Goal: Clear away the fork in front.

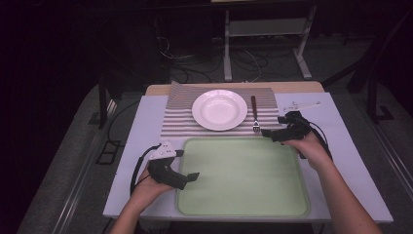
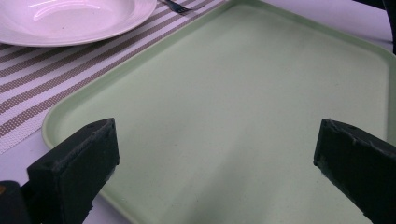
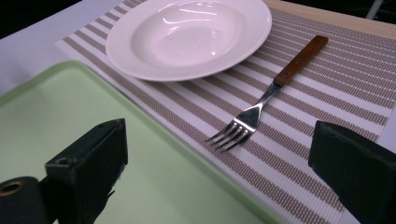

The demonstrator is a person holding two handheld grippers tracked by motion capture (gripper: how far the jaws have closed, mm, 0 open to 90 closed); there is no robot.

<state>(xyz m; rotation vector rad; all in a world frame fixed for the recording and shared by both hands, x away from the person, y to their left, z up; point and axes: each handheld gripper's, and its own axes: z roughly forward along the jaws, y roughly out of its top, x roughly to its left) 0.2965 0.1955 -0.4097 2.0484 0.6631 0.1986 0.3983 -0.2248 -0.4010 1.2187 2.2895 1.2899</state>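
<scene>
Fork [image 3: 261, 109] lies before the wide-spread right claw [image 3: 219, 172].

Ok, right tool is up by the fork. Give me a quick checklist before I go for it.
1. Right tool open: ok, jaws stand wide apart.
2. Fork between the jaws' line of sight: ok, tines point toward the tool.
3. Fork free of the plate: ok, it lies apart on the mat.
4. Tool touching the fork: not ok, a gap remains.
5. Tray bare for a drop: ok.
6. Left tool out of the way: ok, open over the tray's left edge.
</scene>
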